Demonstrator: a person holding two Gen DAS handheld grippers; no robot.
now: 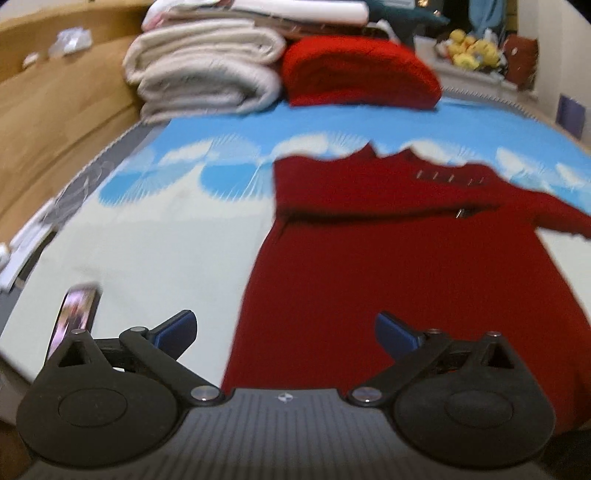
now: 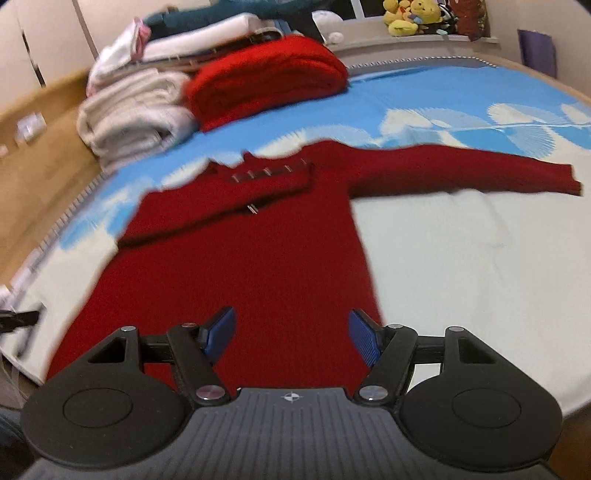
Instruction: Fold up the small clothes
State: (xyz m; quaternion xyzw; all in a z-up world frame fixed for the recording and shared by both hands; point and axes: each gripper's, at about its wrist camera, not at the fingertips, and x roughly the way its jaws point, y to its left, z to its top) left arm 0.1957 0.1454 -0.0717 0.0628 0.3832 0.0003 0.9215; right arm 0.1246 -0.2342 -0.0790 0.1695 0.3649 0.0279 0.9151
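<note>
A dark red knit sweater (image 1: 388,258) lies flat on the bed's blue-and-white cover (image 1: 155,236), collar away from me. Its left sleeve is folded across the chest; the right sleeve (image 2: 461,170) stretches out to the side. My left gripper (image 1: 286,332) hovers above the sweater's lower left edge, jaws spread wide, nothing between them. My right gripper (image 2: 291,336) hangs over the sweater (image 2: 236,266) near its lower right part, open as well, its blue pads (image 2: 364,339) clear of the cloth.
At the head of the bed sit a folded red knit (image 1: 354,74), a stack of cream blankets (image 1: 207,70) and other folded clothes. A phone (image 1: 75,317) lies on the cover near my left gripper. Wooden bed frame (image 1: 55,122) at left; plush toys (image 2: 413,14) on the far ledge.
</note>
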